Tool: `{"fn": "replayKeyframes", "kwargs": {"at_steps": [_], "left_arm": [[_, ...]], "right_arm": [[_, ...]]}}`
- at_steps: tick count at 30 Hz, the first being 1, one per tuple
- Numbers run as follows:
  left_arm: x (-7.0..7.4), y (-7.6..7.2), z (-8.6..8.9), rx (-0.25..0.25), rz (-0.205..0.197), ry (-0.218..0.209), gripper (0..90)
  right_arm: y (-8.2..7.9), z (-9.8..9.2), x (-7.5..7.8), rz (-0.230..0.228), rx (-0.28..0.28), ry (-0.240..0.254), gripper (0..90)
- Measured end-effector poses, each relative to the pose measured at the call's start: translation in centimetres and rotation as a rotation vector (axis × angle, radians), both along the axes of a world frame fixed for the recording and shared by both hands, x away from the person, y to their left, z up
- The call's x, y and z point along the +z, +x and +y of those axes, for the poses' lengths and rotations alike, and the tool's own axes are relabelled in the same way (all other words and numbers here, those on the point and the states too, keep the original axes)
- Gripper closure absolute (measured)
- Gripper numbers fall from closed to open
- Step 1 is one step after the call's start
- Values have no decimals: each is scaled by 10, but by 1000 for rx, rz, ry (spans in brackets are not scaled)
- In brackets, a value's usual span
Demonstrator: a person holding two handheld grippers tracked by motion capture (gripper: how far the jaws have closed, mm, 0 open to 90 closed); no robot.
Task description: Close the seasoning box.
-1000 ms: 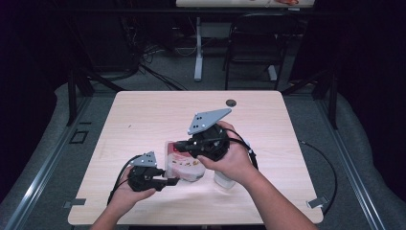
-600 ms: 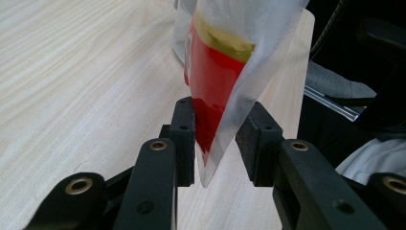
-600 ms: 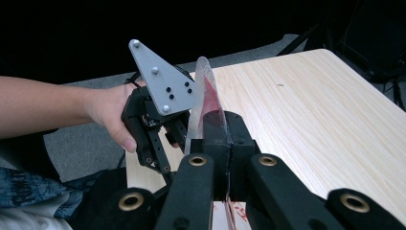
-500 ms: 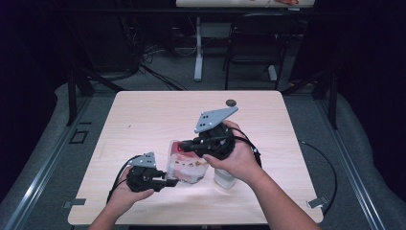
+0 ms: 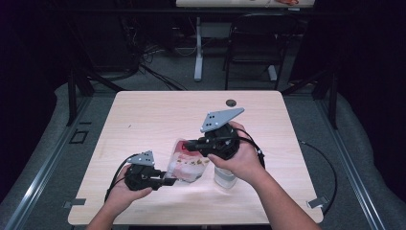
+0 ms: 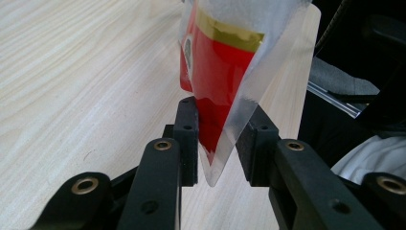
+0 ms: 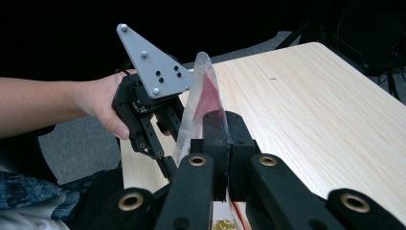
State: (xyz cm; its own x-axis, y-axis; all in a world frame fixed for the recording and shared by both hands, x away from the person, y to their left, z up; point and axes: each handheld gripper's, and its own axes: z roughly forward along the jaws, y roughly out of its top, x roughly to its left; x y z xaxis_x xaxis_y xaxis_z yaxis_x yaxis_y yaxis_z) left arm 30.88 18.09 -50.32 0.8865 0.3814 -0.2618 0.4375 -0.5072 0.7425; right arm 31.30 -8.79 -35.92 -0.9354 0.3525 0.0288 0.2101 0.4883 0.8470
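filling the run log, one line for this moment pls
right gripper: shut on pouch | left gripper: fingers closing around pouch corner, not yet pressing

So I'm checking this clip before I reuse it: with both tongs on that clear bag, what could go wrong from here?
1. The left tongs have just been closing around the bag, but only its thin bottom corner sits between the pads; it may slip out.
2. The right tongs are shut on the bag's edge; pulling against the left could tear the film.
3. A bottle stands right under the right hand and could be knocked over.
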Motion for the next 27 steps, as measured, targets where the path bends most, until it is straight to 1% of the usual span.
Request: {"fn": "replayKeyframes", "kwargs": {"at_steps": [9, 11, 12, 13, 14, 16, 17, 18, 19, 21, 22, 26, 27], "left_arm": [[-2, 0, -2, -17, 19, 8, 726], [-2, 0, -3, -22, 22, 21, 727], [-3, 0, -3, -22, 27, 19, 727], [-4, 0, -3, -27, 33, 29, 727], [-4, 0, -3, -27, 33, 29, 727], [-7, 0, -4, -30, 45, 33, 727], [-7, 0, -4, -30, 45, 33, 727], [-7, 0, -4, -27, 45, 48, 728], [-8, 1, -3, -31, 55, 52, 728], [-9, 1, -3, -31, 60, 54, 728], [-9, 1, -3, -29, 64, 66, 728], [-10, 2, -2, -22, 64, 78, 731], [-11, 3, -2, -25, 70, 71, 732]], "right_arm": [[1, -9, -7, 14, -16, 7, 899], [1, -12, -11, 22, -24, 15, 899], [1, -13, -12, 24, -26, 11, 899], [1, -14, -14, 28, -29, 15, 899], [1, -14, -14, 28, -29, 15, 899], [1, -16, -19, 38, -36, 16, 899], [2, -17, -21, 44, -38, 16, 899], [2, -17, -23, 47, -38, 17, 899], [3, -17, -24, 52, -41, 14, 899], [3, -18, -27, 59, -45, 12, 898], [4, -18, -29, 62, -45, 10, 899], [6, -20, -34, 69, -56, 8, 898], [7, -21, -36, 72, -59, 12, 898]]}}
